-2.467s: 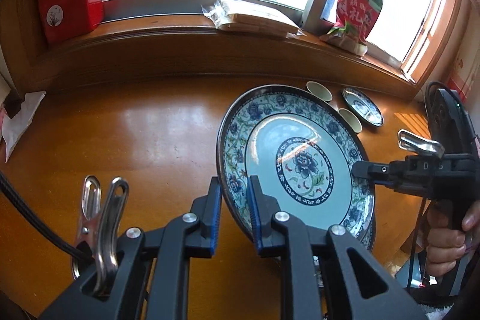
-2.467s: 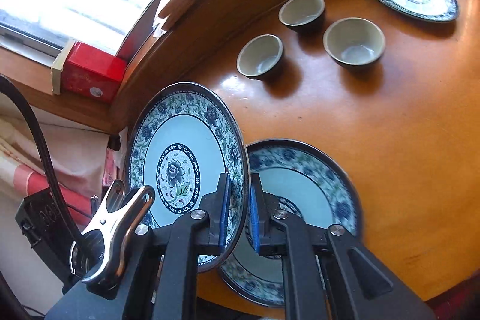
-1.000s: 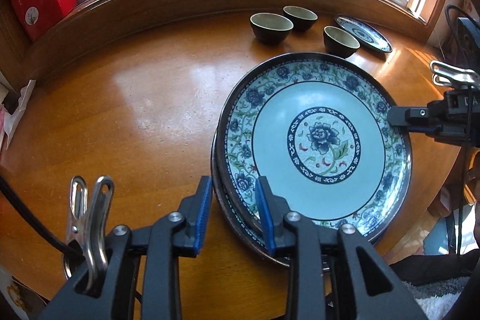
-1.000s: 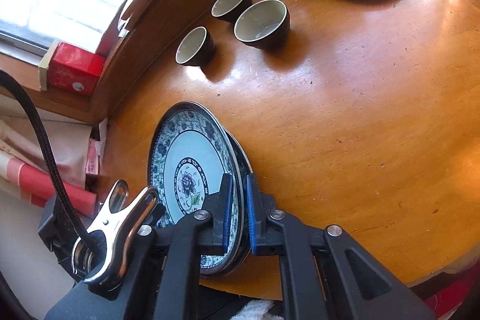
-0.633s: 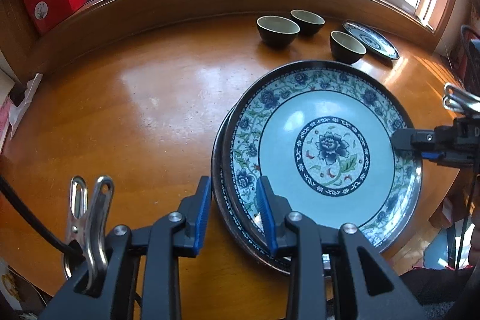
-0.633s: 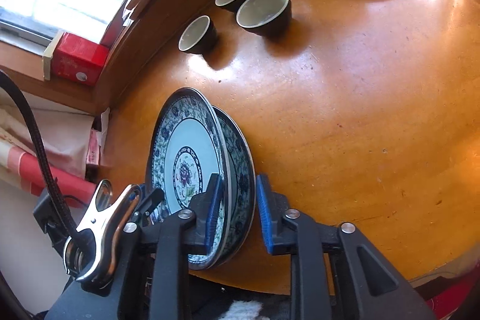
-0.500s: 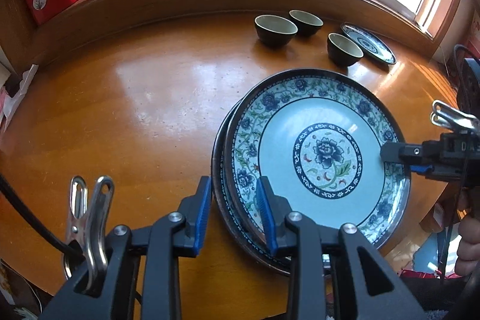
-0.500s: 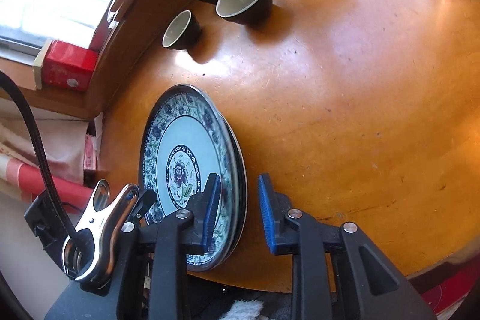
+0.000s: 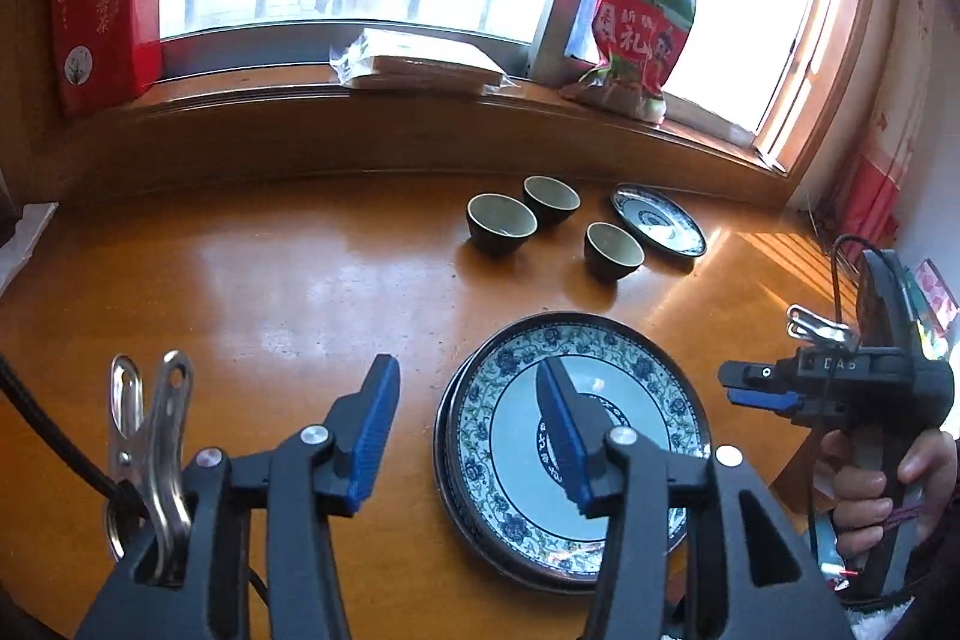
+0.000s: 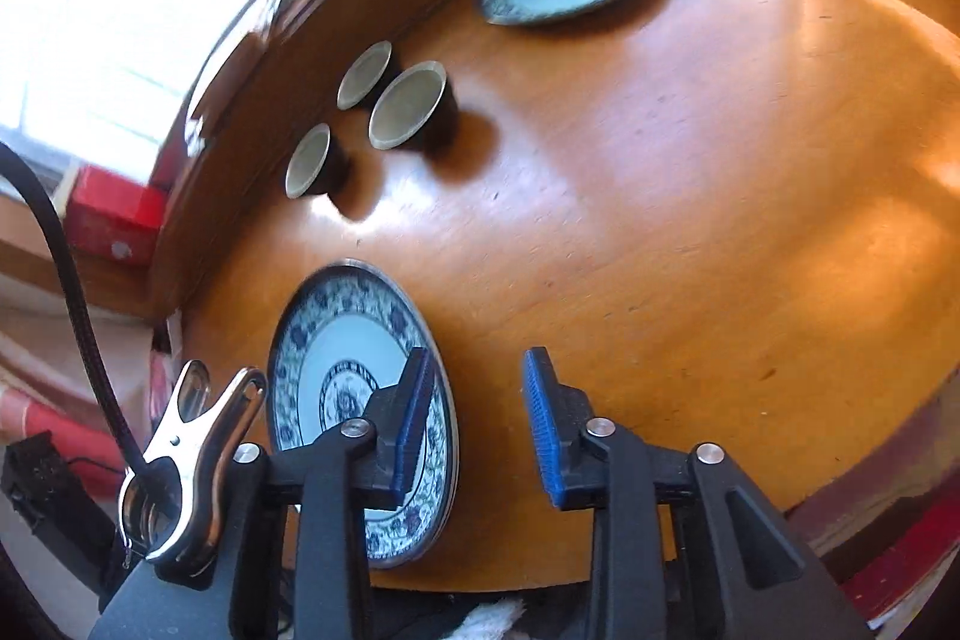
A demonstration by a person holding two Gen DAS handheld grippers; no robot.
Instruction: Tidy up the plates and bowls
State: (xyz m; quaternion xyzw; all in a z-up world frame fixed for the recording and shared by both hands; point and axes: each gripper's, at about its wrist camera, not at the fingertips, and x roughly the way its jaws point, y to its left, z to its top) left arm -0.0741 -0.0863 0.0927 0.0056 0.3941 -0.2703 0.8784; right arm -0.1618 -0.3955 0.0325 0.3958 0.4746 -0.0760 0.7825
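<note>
While the table (image 9: 240, 292) is carrying everything, the left gripper (image 9: 468, 430) is hovering at 7 o'clock, its jaws just opening, empty. Stacked plates (image 9: 636, 376) are lying flat at 5 o'clock; three bowls (image 9: 501, 223) and a small plate (image 9: 657, 220) are sitting at 1 o'clock. Right gripper (image 9: 735, 388), 4 o'clock, jaws likewise just opening, empty.

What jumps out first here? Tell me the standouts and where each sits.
The stack of large blue-and-white floral porcelain plates lies at the near edge of the glossy round wooden table. The open left gripper and open right gripper have both just let go of it. Three small dark ceramic cups cluster near the window, beside a small blue-and-white saucer plate.
</note>
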